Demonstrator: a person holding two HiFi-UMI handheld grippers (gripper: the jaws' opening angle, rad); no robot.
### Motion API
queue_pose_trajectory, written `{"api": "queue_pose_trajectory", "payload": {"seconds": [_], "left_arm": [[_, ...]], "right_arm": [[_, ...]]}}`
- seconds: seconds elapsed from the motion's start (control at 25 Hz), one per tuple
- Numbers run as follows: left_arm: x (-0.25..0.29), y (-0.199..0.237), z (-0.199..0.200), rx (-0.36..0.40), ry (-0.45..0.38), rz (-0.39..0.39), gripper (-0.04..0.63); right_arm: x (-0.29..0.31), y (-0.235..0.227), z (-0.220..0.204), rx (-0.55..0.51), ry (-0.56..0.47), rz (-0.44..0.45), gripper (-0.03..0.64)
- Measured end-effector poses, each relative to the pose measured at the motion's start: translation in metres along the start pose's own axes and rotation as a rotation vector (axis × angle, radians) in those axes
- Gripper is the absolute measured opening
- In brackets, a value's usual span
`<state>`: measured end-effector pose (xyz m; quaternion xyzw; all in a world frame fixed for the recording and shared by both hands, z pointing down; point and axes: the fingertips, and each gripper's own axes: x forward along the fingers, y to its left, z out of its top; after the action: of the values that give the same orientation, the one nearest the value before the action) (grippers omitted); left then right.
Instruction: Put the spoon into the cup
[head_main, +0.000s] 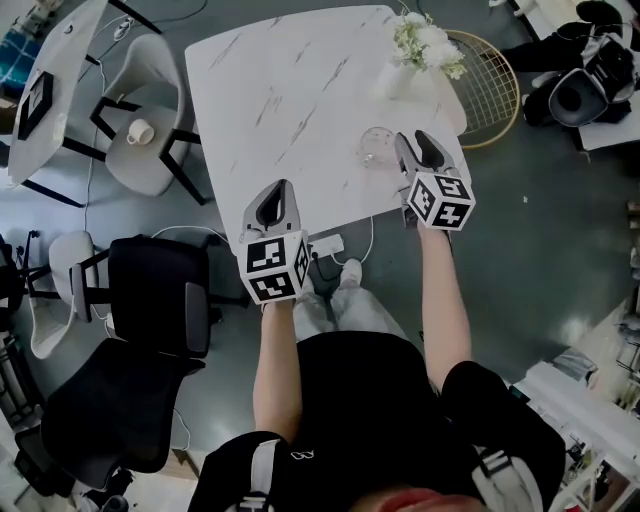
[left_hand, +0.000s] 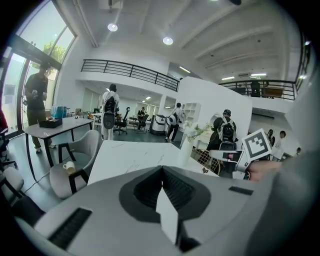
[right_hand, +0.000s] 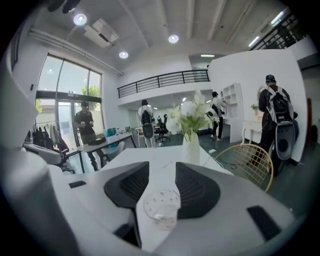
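Nearest the person, over the near edge of the white marbled bench (head_main: 290, 90), the left claw (head_main: 277, 197) hangs with its two jaws pressed together and nothing between them; its own view shows the dark pads meeting along one line, so it plays no part for now. A little farther in and to the right, the right claw (head_main: 414, 142) stands wide, its jaws well apart and gripping nothing. Close by it stands the clear glass cup (head_main: 375, 148), upright on the bench: from the head view it sits just left of the jaws, and in the right gripper view it shows low in the gap between them, with neither pad touching it. The spoon itself cannot be picked out for sure: none lies on the bare bench top and neither claw carries one. A small pale shape low inside the cup may be it, though the glass makes that too faint to tell. Going by that, the task looks finished or all but finished: the spoon is most likely already in the cup, and what is left is only to draw the right claw clear without knocking the light glass over. Past the cup, near the far right corner of the bench, stands a white vase of pale flowers (head_main: 415, 55), and beyond it on the floor a gold wire chair (head_main: 495, 90)
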<state>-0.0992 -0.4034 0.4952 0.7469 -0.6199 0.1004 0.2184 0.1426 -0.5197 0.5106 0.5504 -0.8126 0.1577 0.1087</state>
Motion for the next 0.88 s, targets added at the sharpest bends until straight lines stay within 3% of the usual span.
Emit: {"api": "queue_pose_trajectory", "payload": {"seconds": [0.36, 0.52, 0.68, 0.88], "left_arm": [[-0.049, 0.020, 0.070, 0.041, -0.219, 0.004, 0.017], [-0.080, 0.045, 0.112, 0.066, -0.332, 0.038, 0.017], [-0.106, 0.059, 0.137, 0.081, -0.403, 0.054, 0.017], [-0.116, 0.068, 0.144, 0.090, -0.425, 0.044, 0.017]], "right_arm": [[-0.052, 0.111, 0.103, -0.017, -0.286, 0.144, 0.017], [-0.062, 0.170, 0.141, -0.066, -0.373, 0.251, 0.006], [-0.065, 0.211, 0.146, -0.117, -0.370, 0.292, 0.006], [-0.060, 0.249, 0.133, -0.178, -0.323, 0.335, 0.006]]}}
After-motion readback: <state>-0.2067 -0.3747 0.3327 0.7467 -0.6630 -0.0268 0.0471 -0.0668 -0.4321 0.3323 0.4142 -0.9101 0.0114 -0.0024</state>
